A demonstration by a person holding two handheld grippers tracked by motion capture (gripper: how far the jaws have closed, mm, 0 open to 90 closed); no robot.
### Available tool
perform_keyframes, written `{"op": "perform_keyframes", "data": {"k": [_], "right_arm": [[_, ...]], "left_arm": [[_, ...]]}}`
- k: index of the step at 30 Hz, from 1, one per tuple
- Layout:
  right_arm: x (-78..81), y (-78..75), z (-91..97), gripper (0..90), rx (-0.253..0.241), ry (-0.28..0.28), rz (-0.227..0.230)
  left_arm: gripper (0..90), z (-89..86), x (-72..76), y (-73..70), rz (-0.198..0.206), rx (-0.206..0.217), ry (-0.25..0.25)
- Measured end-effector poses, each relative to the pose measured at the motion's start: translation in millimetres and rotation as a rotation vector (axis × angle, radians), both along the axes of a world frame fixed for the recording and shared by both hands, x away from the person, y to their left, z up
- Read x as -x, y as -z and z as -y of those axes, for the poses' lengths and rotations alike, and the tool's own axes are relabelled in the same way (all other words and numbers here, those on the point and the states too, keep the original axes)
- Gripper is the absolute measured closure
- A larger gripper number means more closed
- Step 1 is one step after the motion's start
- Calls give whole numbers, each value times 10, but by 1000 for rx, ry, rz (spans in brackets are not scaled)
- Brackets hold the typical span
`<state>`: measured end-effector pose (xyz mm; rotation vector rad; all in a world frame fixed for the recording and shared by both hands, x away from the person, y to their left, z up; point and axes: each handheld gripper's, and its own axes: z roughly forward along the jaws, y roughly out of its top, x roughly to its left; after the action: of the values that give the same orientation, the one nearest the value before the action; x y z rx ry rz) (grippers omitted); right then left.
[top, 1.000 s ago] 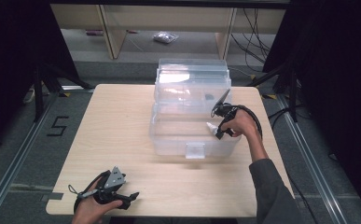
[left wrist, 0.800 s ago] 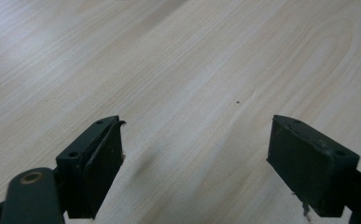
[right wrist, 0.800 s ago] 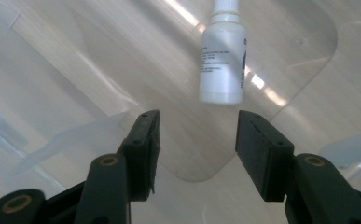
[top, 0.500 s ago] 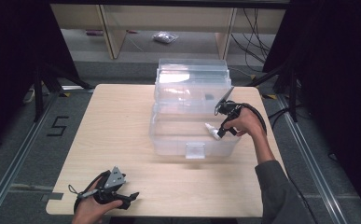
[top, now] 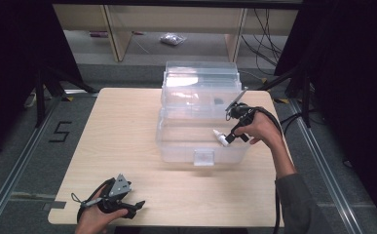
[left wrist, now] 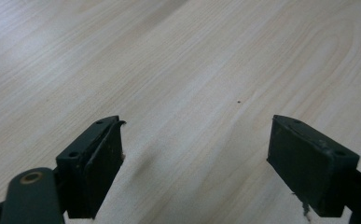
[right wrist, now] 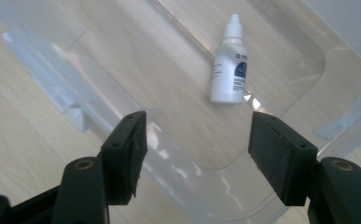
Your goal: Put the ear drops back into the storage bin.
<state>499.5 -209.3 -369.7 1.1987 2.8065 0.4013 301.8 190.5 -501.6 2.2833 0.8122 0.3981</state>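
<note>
Right now the right tongs (right wrist: pixel 194 158) hang wide and empty over the bin's (top: pixel 176 146) right end, bottle (right wrist: pixel 229 65) lying flat on the bin floor below them, likely just dropped. Versus a second ago, they're slightly lower and nearer. Left tongs (left wrist: pixel 194 163) sit wide, parked on the counter (top: pixel 122 126) well front-left of the bin, presumably idle.
</note>
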Motion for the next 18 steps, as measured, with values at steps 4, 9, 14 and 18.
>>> {"op": "perform_keyframes", "data": {"k": [4,9,14,18], "right_arm": [[119,-73,-2,355,-26,-19,25],[271,-120,-21,346,-56,-42,52],[380,-135,-34,339,-77,-71,75],[464,-134,-45,327,-83,-83,88]], "left_arm": [[175,-3,-2,-1,1,-8,2],[175,4,0,6,4,2,-9],[175,14,4,14,3,16,-22],[175,-4,-2,-1,1,-9,1]]}}
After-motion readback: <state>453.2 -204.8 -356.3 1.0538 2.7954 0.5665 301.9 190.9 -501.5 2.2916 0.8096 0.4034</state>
